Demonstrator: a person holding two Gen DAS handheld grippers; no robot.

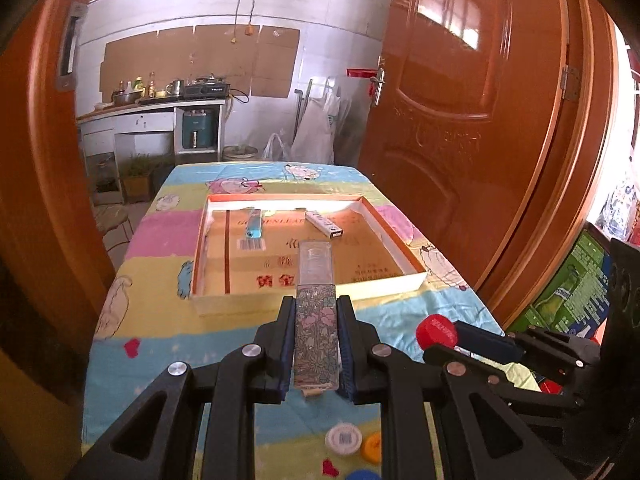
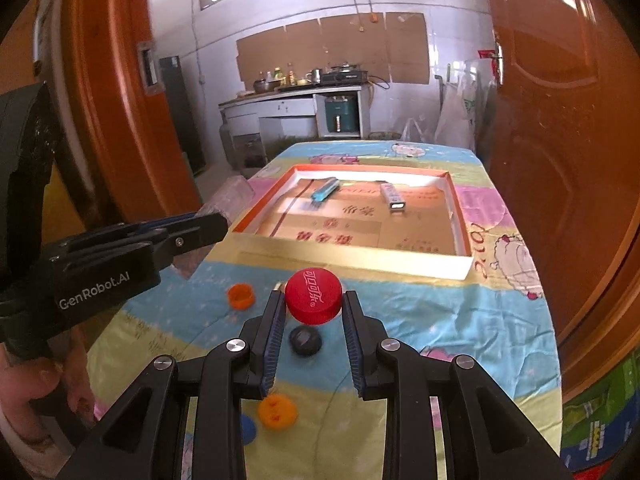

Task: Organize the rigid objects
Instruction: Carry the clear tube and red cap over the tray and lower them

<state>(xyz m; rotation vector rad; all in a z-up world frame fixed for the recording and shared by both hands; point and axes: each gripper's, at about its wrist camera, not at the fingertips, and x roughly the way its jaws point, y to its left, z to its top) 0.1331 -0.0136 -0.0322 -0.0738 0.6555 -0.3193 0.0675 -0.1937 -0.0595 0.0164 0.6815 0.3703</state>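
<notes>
A home kitchen — stove, bottles, counter behind.

**Inspection: my two hand-held grippers**

My left gripper is matte black plastic, with angular linkage arms cut through by triangular openings. Round silver pivot pins sit at each joint. Its fingers carry ribbed blue pads on their inner faces. My right gripper is built the same: black links, silver pins, blue ribbed pads. In the right wrist view, the left unit's side housing bears white "GenRobot.AI" lettering and small dark screws. My hand shows beneath it, bare of any glove.
</notes>
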